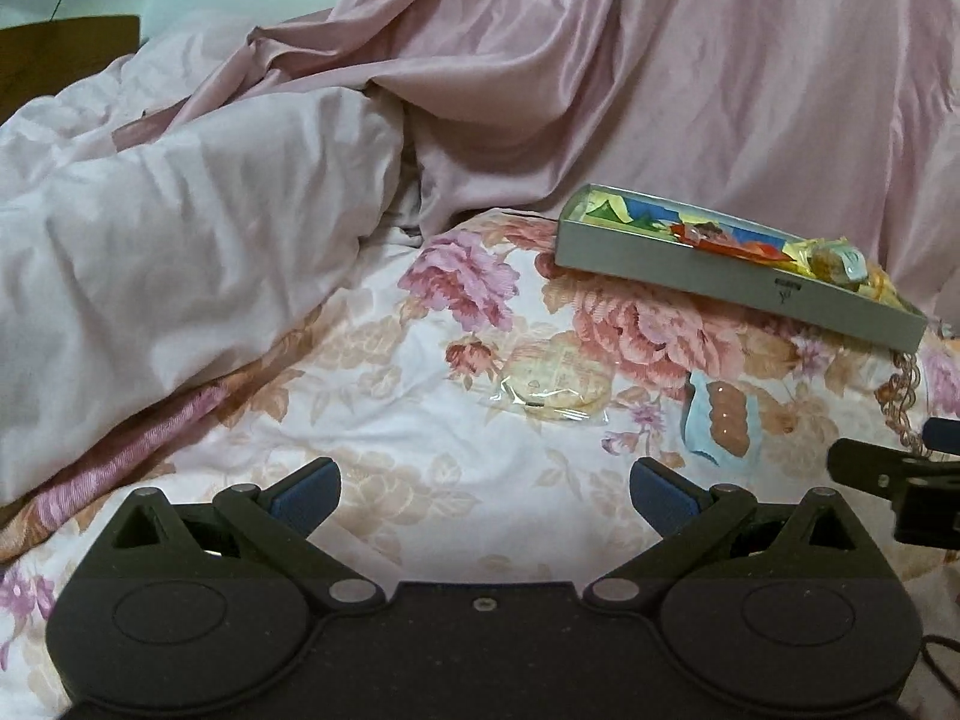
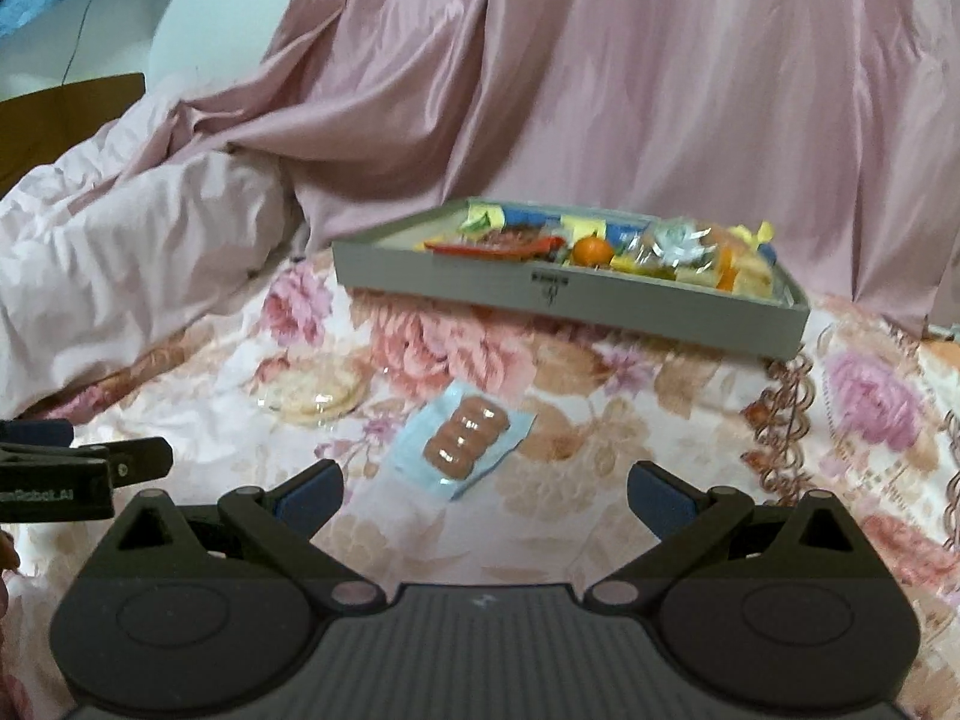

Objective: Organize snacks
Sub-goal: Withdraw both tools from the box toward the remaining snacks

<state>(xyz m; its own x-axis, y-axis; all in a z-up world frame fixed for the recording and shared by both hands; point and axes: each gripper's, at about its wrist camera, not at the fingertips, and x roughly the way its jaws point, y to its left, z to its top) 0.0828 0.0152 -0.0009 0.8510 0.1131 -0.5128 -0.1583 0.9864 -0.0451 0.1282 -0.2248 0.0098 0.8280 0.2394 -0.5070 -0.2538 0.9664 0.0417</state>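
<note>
Both grippers, left and right, agape, empty; tray contents blurred.

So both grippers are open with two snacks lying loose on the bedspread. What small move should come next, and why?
Probably ease the right gripper forward and down over the blue sausage packet. That packet lies on the floral bedspread just ahead of its open fingers, outside the grey tray holding the other snacks. The clear-wrapped round cracker sits further left, nearer the left gripper, which is also open and holds nothing.
</note>
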